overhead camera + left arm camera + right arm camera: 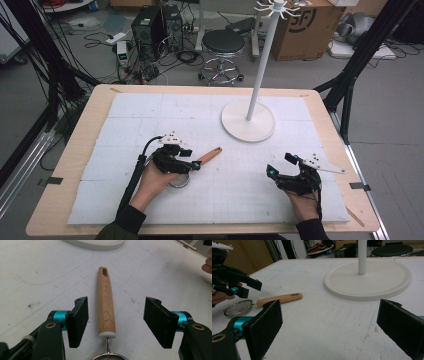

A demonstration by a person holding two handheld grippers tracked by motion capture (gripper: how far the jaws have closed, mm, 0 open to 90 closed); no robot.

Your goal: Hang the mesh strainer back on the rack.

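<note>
the strainer lies flat on the white mat, its wooden handle pointed toward the hanging stand. the left gripper is held over it with jaws spread wide to either side of the handle, neither pad touching — nothing is gripped yet. the right gripper waits well apart, jaws wide and empty. judged from this, the pickup is not yet made; lifting the strainer and hanging it by the handle's hole appear to remain.
</note>
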